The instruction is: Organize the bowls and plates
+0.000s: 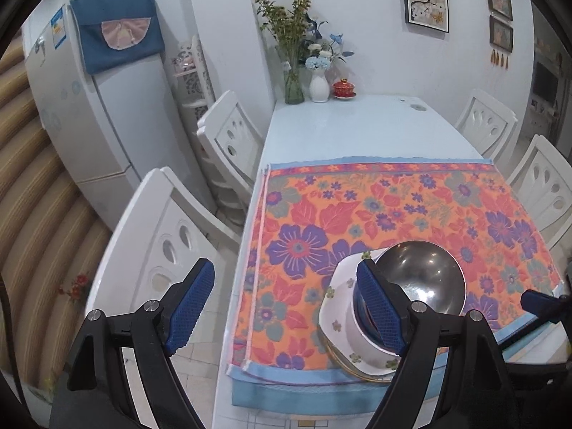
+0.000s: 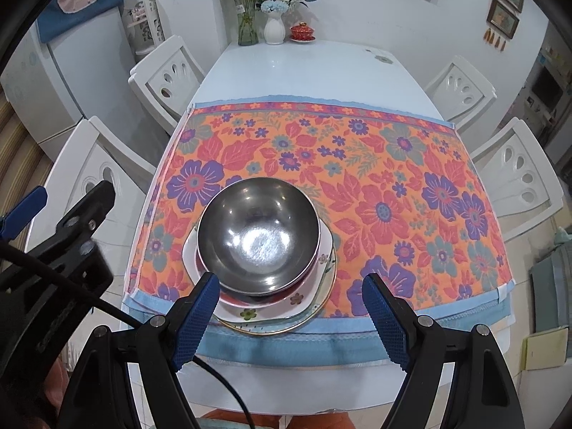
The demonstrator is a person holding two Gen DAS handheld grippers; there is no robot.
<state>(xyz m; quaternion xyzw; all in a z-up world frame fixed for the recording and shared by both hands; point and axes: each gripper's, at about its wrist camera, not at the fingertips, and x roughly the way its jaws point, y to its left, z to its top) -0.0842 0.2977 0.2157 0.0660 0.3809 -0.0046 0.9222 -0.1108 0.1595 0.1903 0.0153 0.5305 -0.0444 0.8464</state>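
You have both tools spread wide and holding nothing: the left hand-held gripper (image 1: 286, 304) hangs off the left edge of the worktop (image 2: 304, 68), with one of its blue pads in front of the stack, and the right hand-held gripper (image 2: 291, 318) hovers over the near edge, its jaws straddling open cloth just right of the stack. The stack sits near the front left corner of the flowered cloth (image 2: 393, 178): a steel bowl (image 2: 257, 228) on top, empty and shiny inside, nested in what looks like a red-rimmed bowl (image 2: 228, 298), that in turn on a white flowered plate (image 2: 250, 312), with a gold-rimmed plate (image 2: 314, 312) at the bottom. From how things lie, the sorting looks done or nearly so, so your job now is likely to tidy or back away. If you reposition the stack, pinch the lowest plate's rim from opposite sides, not the steel bowl, which would probably slip or lift free. Keep the tools level and low, and mind the near edge, since the bottom plate lies close to it.
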